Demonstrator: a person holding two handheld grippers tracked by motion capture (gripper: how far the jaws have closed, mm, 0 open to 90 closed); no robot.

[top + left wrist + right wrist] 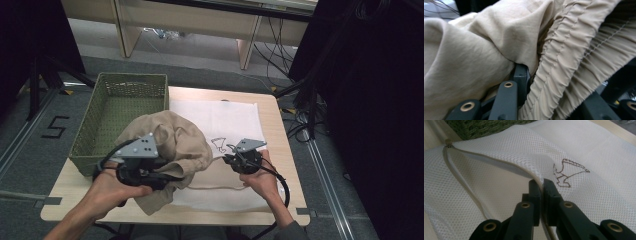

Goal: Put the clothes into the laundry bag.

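White mesh laundry bag lies flat on the desk, long axis running from near edge to far edge, its zipper opening at the near end, facing the person. Right claw is pinched tight on the upper lip of that opening and lifts it. Beige garment bunches at the bag's left side, beside the green basket. Left claw grips it, jaws closed on the gathered elastic waistband; cloth drapes over the claw.

We find the woven green basket blocking the table's left, while bare wood stays free rightward.
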